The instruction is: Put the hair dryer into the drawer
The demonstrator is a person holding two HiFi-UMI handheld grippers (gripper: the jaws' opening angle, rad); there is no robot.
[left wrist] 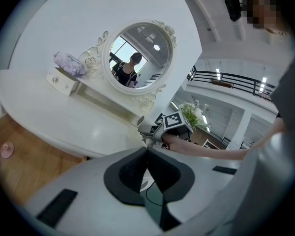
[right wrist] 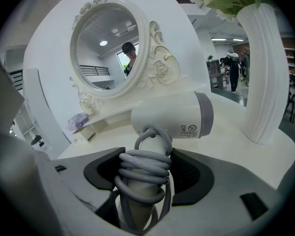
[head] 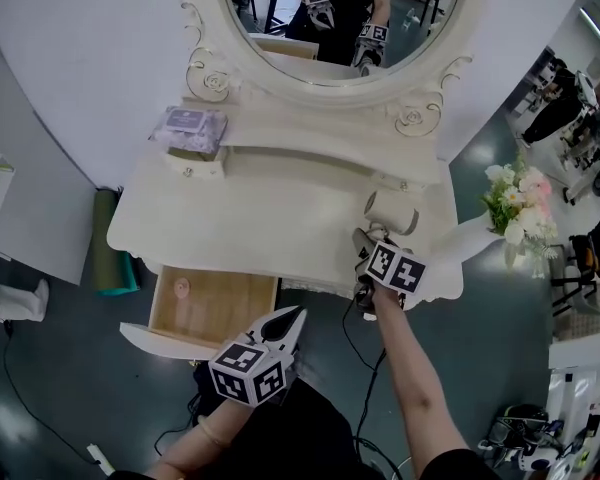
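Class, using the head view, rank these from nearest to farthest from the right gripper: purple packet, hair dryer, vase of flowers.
1. The hair dryer, its handle clamped in the right gripper.
2. The vase of flowers, at the table's right end.
3. The purple packet, on the raised shelf at far left.

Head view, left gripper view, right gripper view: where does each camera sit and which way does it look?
Head view: on the person's head, looking steeply down at the dressing table and open drawer; left tool, right tool, left forearm and right forearm show.
Left gripper view: on the left tool, facing over its closed jaws across the table to the mirror; the right forearm shows.
Right gripper view: on the right tool, facing its jaws clamped on the hair dryer's handle.
Shared: all three show the mirror.
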